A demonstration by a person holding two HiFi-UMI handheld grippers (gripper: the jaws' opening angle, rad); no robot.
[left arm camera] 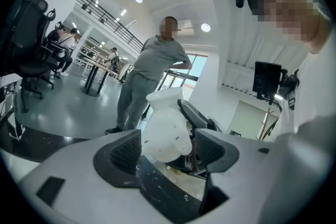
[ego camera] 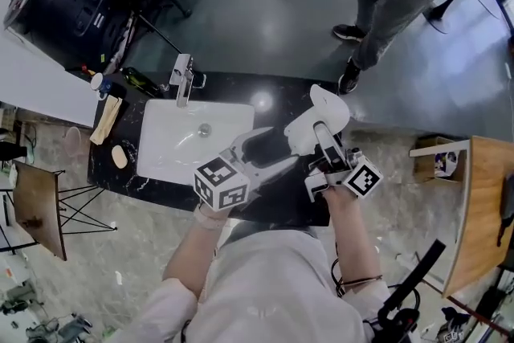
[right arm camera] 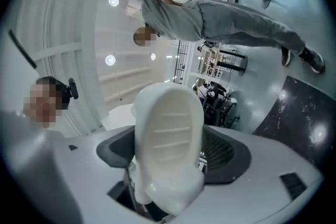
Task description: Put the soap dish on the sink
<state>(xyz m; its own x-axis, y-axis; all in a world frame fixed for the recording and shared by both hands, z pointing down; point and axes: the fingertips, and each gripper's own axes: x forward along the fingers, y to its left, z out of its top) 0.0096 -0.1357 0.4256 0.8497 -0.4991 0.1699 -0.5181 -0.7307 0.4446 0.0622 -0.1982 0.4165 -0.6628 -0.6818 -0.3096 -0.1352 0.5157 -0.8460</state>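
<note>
The white soap dish (ego camera: 320,118) is in the air over the right part of the black counter (ego camera: 277,90), right of the white sink (ego camera: 165,150). My right gripper (ego camera: 320,139) is shut on it, and in the right gripper view the dish (right arm camera: 168,136) stands on edge between the pads with its ribbed hollow facing the camera. My left gripper (ego camera: 268,150) is open, just left of the dish. In the left gripper view the dish (left arm camera: 165,128) shows beyond the gap of the left gripper (left arm camera: 170,157), and neither pad touches it.
A chrome faucet (ego camera: 183,78) stands behind the sink. Left of the basin lie a soap bar (ego camera: 119,157), a tan cloth (ego camera: 106,120) and a dark bottle (ego camera: 144,81). A person (ego camera: 385,4) stands beyond the counter. A wooden table (ego camera: 482,213) is at the right.
</note>
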